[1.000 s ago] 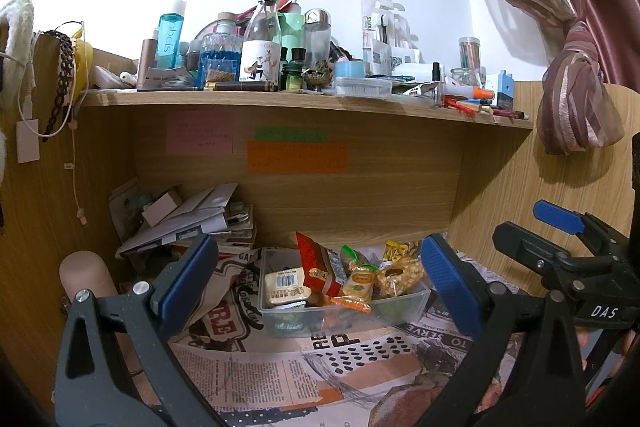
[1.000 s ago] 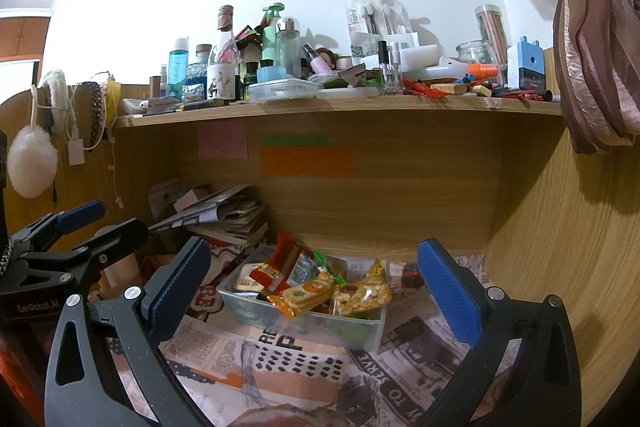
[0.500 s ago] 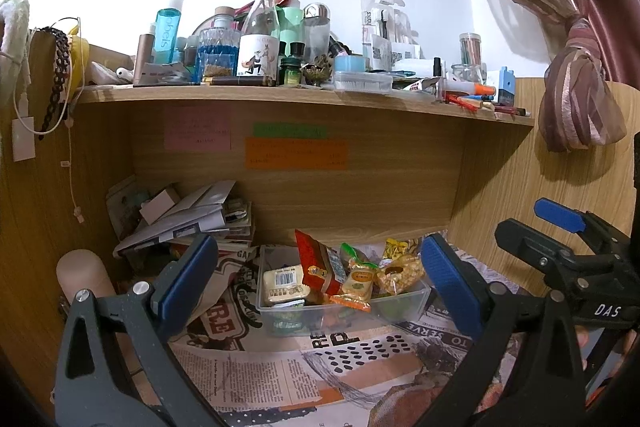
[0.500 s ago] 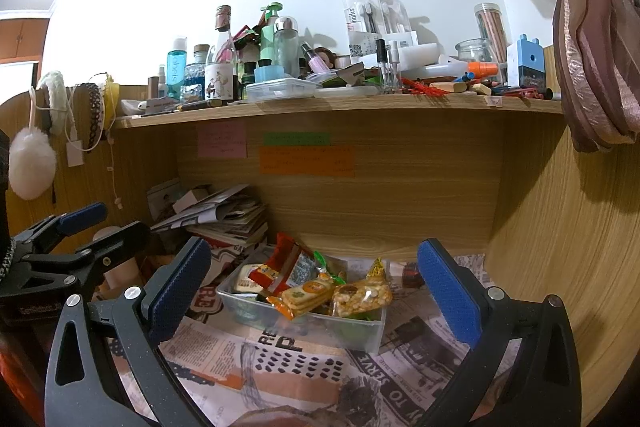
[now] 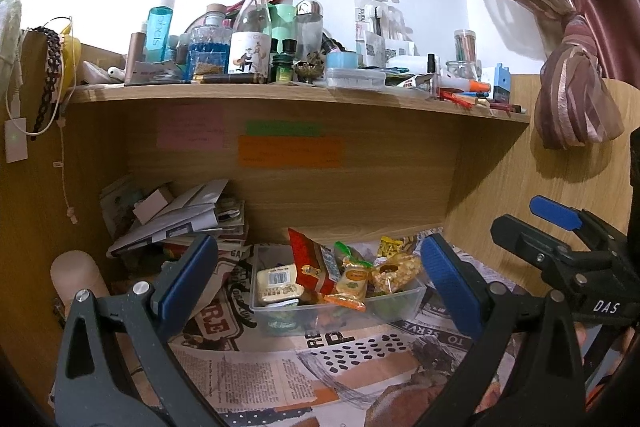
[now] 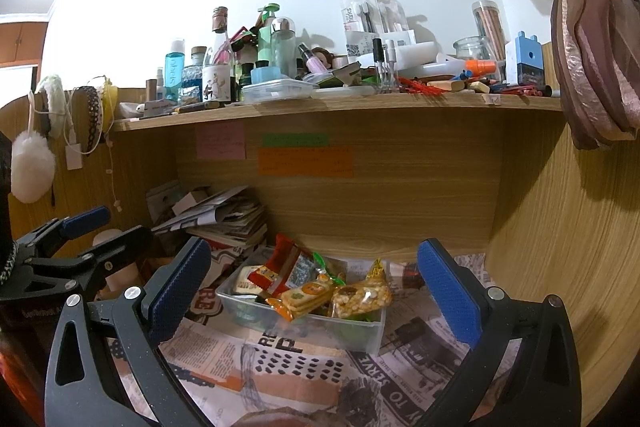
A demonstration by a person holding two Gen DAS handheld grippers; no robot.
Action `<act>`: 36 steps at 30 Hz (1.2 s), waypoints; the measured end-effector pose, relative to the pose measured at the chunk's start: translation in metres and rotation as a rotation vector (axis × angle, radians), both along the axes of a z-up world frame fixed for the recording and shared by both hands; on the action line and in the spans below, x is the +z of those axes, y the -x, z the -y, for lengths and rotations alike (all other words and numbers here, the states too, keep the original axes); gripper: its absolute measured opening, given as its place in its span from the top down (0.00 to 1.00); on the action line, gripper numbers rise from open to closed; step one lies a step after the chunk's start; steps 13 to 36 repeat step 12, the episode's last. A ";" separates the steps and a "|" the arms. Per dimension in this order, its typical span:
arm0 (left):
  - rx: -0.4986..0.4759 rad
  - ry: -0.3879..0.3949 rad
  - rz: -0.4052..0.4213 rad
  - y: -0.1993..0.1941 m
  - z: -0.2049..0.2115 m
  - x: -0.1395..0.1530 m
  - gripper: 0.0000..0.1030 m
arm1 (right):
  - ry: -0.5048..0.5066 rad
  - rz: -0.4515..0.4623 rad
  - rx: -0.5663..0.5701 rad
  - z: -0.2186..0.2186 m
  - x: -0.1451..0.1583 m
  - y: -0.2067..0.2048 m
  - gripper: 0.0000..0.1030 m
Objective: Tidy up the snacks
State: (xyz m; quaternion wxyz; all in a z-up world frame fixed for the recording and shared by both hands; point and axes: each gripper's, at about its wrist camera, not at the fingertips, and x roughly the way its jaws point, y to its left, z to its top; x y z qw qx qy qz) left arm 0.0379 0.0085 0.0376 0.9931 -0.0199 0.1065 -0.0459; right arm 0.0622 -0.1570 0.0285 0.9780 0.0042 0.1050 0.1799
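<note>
Snacks sit heaped in a clear plastic tub on the newspaper that lines the desk recess, close to the wooden back panel. In the tub I can pick out a red packet standing on end, a pale packet with a barcode lying to its left, an orange biscuit pack tipping over the front rim, and a clear bag of yellow puffs on the right (the packets lower in the tub are too buried to make out).

My left gripper hangs in front of the tub with its blue pads spread wide, gripping nothing; the tub shows between them. My right gripper is likewise spread wide and holds nothing, facing the same tub from the right-hand side.

Left of the tub lies a slumped stack of papers and booklets. Sticky notes in pink, green and orange are on the back panel. The shelf above is crowded with bottles and pens. A tied pink curtain hangs at the right.
</note>
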 end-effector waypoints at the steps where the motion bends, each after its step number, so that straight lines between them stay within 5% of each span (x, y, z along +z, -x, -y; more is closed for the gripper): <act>1: 0.000 0.000 0.000 0.000 0.001 0.000 0.00 | 0.001 0.000 0.000 0.000 0.000 0.000 0.00; 36: -0.014 0.011 -0.026 -0.007 0.001 -0.005 0.00 | -0.007 -0.011 -0.007 0.000 -0.004 -0.003 0.00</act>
